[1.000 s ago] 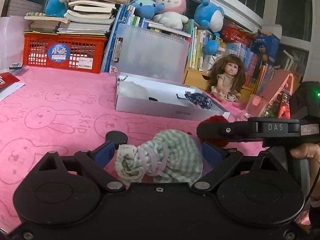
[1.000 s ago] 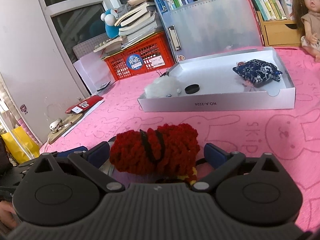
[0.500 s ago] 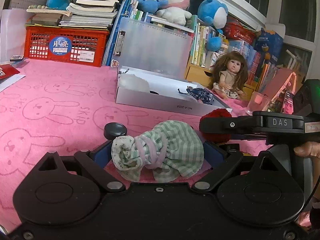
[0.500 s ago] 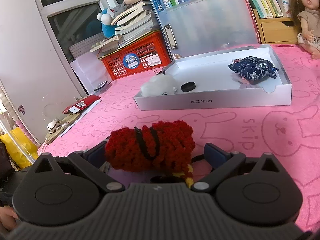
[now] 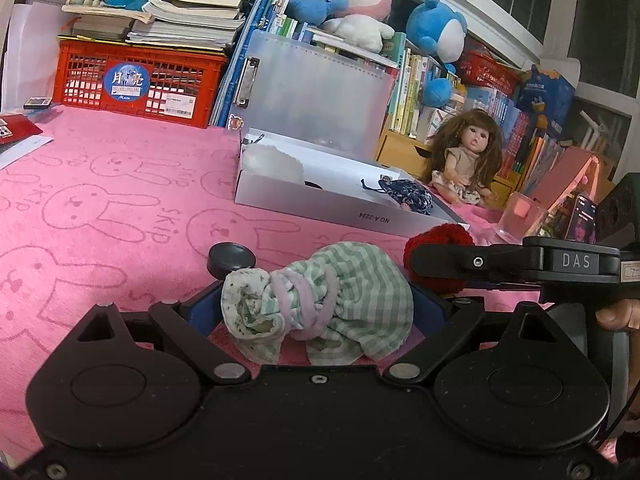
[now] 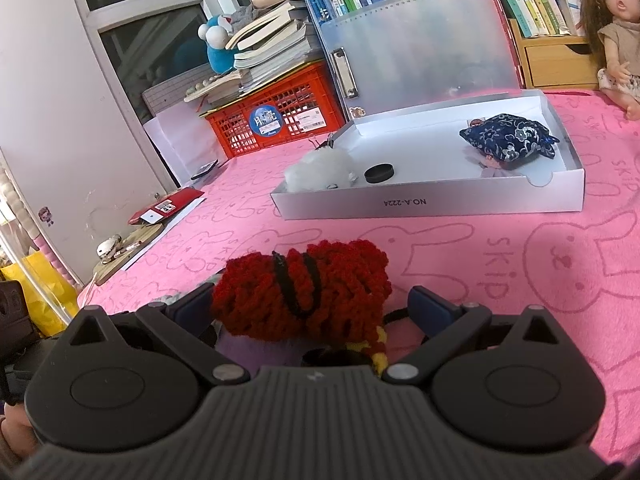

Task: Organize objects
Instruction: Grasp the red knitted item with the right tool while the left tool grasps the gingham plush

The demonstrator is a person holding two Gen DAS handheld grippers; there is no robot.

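Observation:
A green checked cloth pouch (image 5: 344,300), tied with a pink cord, lies on the pink rabbit cloth between the blue pads of my left gripper (image 5: 316,308). The jaws are closing, with a sliver of room on each side of the pouch. A red knitted pouch (image 6: 304,284) with a black cord rests between the pads of my right gripper (image 6: 312,304), which stands open with a gap on the right. The left wrist view shows the red pouch (image 5: 438,240) behind a black finger (image 5: 480,261) of the right gripper. A white shallow box (image 6: 432,202) lies ahead.
The box holds a white fluffy lump (image 6: 320,170), a black disc (image 6: 379,173) and a blue floral pouch (image 6: 506,142). Another black disc (image 5: 231,258) sits on the cloth by my left gripper. A red crate (image 5: 136,80), books, plush toys and a doll (image 5: 466,160) line the back.
The left gripper's pads have drawn slightly nearer the checked pouch. The right gripper and the red pouch stay as they were.

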